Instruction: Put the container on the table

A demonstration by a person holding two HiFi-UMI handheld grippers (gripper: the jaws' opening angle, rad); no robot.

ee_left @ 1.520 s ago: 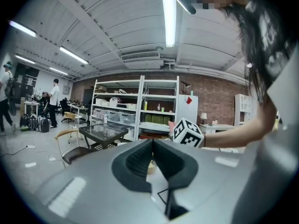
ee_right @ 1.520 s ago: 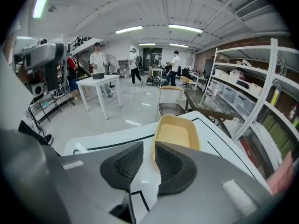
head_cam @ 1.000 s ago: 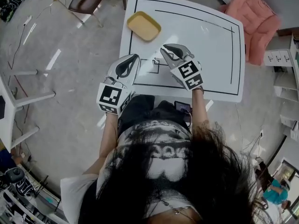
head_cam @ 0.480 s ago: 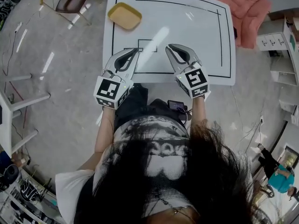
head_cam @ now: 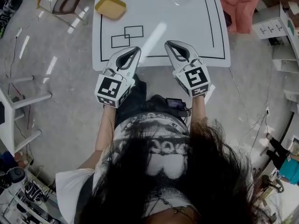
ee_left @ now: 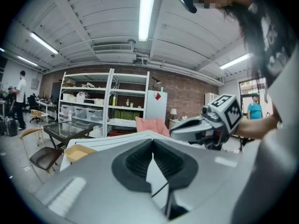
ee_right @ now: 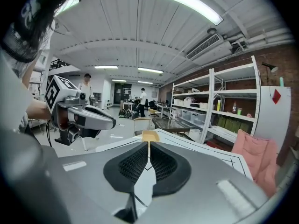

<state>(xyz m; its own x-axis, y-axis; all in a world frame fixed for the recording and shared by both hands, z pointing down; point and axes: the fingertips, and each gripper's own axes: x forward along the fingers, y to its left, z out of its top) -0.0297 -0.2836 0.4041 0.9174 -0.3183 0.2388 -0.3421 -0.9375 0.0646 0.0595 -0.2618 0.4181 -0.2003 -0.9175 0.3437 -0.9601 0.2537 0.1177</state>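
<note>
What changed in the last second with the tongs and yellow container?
Both drew back toward the person: the left tongs and right tongs, earlier farther over the table, now sit at its near edge. Nothing was grabbed or released. Both stay shut and empty; the yellow container stays at the far left corner.

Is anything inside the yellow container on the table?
The yellow container looks empty: only its bare yellow bottom shows. The patch of table beneath it is covered.

Left tool [head_cam: 134,52], right tool [head_cam: 169,45] side by side, jaws together.
</note>
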